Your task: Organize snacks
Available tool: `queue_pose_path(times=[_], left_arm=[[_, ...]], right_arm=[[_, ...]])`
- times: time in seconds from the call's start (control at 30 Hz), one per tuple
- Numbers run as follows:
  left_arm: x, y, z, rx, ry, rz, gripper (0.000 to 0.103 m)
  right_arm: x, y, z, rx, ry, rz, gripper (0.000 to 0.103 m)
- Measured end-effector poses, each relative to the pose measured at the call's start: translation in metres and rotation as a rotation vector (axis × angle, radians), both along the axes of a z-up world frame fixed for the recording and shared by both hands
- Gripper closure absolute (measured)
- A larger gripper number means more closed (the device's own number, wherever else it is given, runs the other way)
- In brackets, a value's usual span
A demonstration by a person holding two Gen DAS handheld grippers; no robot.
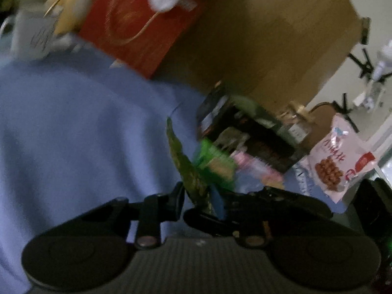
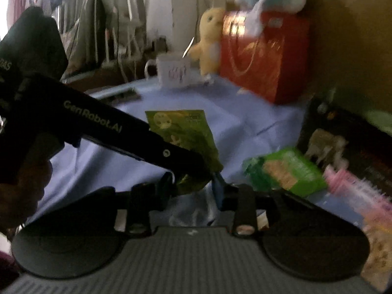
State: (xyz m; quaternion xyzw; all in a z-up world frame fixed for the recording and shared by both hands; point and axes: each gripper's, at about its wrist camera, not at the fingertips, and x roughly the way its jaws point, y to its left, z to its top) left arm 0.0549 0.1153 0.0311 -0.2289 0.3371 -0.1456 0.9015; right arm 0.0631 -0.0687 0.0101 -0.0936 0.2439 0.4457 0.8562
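My left gripper (image 1: 198,196) is shut on a flat dark-green snack packet (image 1: 188,169), seen edge-on in the left wrist view. The same packet (image 2: 186,132) faces the right wrist view, with the left gripper's black body (image 2: 137,137) crossing in front of it. My right gripper (image 2: 196,186) sits at the packet's lower edge with its jaws a little apart; whether it touches the packet is unclear. A bright green snack pack (image 2: 286,171) (image 1: 215,161), a pink pack (image 2: 352,183) (image 1: 254,166) and a dark snack box (image 1: 247,132) (image 2: 348,137) lie to the right on the blue cloth (image 1: 73,127).
A pink-white bag with brown balls (image 1: 340,159) sits at the right table edge. A red gift bag (image 2: 264,58), a yellow plush chick (image 2: 208,41), a white mug (image 2: 174,71) and a large cardboard box (image 1: 264,39) stand at the back.
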Motion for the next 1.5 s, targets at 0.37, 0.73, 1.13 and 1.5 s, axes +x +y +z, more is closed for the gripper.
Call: queue_pose_path(times=[0.37,0.73,1.13,1.5], left_arm=[[0.100,-0.103,0.084,0.074,-0.183,-0.247,0.078],[0.119,-0.087,0.058,0.052,-0.138,-0.084,0.059],[0.093,-0.083,0.020,0.008,-0.035,-0.142,0.054],[0.115,-0.122,-0.017,0.119,0.040,-0.114,0.050]], right_arm=[[0.051,-0.078,0.056,0.117,-0.199,-0.303,0.065],[0.104,-0.135,0.045,0.225,-0.083,-0.461,0.058],[0.078,-0.209,0.040,0.357,0.204,-0.444,0.058],[0.084,-0.201,-0.007,0.244,0.302,-0.475,0.057]])
